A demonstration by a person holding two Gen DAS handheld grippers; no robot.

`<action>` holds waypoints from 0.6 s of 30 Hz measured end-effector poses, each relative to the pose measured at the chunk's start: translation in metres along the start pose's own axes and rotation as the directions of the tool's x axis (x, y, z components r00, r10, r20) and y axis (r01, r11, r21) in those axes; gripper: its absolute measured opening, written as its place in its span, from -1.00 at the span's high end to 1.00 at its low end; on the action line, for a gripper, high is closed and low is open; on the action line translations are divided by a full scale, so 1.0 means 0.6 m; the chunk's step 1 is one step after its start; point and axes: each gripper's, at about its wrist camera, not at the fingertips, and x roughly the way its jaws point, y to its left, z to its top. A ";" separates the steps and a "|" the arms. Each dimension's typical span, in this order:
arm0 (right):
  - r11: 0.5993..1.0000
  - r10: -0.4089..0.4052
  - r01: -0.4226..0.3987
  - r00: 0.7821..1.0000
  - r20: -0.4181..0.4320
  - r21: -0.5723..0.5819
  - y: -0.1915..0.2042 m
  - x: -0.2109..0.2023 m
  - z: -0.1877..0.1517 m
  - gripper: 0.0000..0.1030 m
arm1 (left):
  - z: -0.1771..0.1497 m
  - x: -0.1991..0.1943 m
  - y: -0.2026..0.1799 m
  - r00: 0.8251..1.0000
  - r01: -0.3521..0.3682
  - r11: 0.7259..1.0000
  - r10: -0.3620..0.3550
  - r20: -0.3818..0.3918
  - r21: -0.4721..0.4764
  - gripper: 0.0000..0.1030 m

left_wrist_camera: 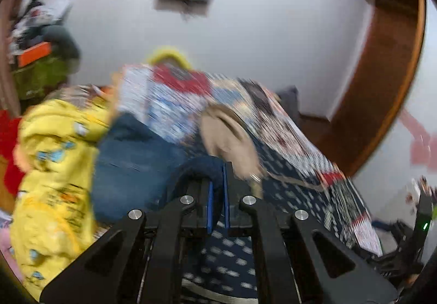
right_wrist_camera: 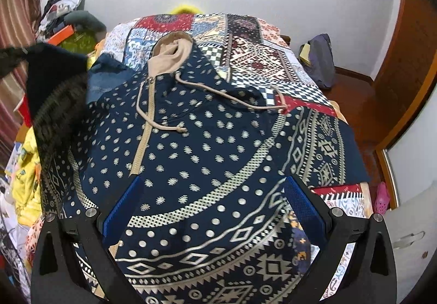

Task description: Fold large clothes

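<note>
So the hoodie (right_wrist_camera: 207, 140) is spread front-up on the quilt (right_wrist_camera: 273, 58), long axis running straight away from the right gripper (right_wrist_camera: 213, 211): hem closest to it, beige hood (right_wrist_camera: 172, 50) at the far end, zipper up the middle and a drawstring (right_wrist_camera: 232, 96) trailing off to the right. That gripper hangs right over the hem with its jaws wide apart and nothing between them, so it's the nearer one for the bottom edge. The left gripper (left_wrist_camera: 217, 194) is the one actually doing something: its blue pads (left_wrist_camera: 209, 205) are pinched on a roll of navy fabric, which I'd guess is the hoodie's left sleeve or side, lifted up off the bed. In the right view there's a dark lifted mass at the left that looks like that same piece, though it's blurry enough that I can't be sure. The left view is smeared all over. What's in the way: a yellow garment (left_wrist_camera: 54, 156) and jeans (left_wrist_camera: 131, 156) piled just beside the hoodie's left edge, the jeans tucked partly under the shoulder. Folding that side inward should go away from the pile, so my bet is it clears fine, but the loose drawstring could get trapped in the fold.
</note>
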 end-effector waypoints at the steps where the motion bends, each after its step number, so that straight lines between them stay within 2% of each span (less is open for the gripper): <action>1: 1.000 -0.001 0.001 1.000 -0.001 0.009 -0.007 -0.001 -0.002 -0.97 | -0.010 0.016 -0.018 1.000 0.009 1.000 -0.008 -0.028 0.015 0.91; 4: 1.000 0.000 0.000 1.000 -0.009 0.024 -0.023 -0.006 -0.008 -0.97 | -0.058 0.082 -0.073 0.989 0.043 0.997 -0.034 -0.140 0.062 0.91; 7: 0.999 -0.004 0.004 1.000 -0.011 0.032 -0.040 -0.011 -0.017 -0.97 | -0.112 0.138 -0.115 0.966 0.062 0.993 -0.035 -0.255 0.096 0.91; 10: 0.999 -0.011 0.011 1.000 -0.012 0.033 -0.051 -0.017 -0.025 -0.97 | -0.163 0.178 -0.139 0.932 0.085 0.991 -0.041 -0.359 0.107 0.91; 12: 0.999 -0.013 0.013 1.000 -0.016 0.033 -0.056 -0.020 -0.029 -0.97 | -0.189 0.190 -0.153 0.917 0.092 0.988 -0.037 -0.397 0.122 0.90; 14: 0.999 -0.016 0.017 1.000 -0.022 0.028 -0.058 -0.020 -0.031 -0.97 | -0.207 0.192 -0.164 0.910 0.087 0.985 -0.018 -0.415 0.147 0.90; 18: 1.000 -0.030 0.030 0.999 -0.025 -0.001 -0.050 -0.021 -0.029 -0.97 | -0.213 0.165 -0.163 0.914 0.087 0.980 -0.008 -0.406 0.179 0.86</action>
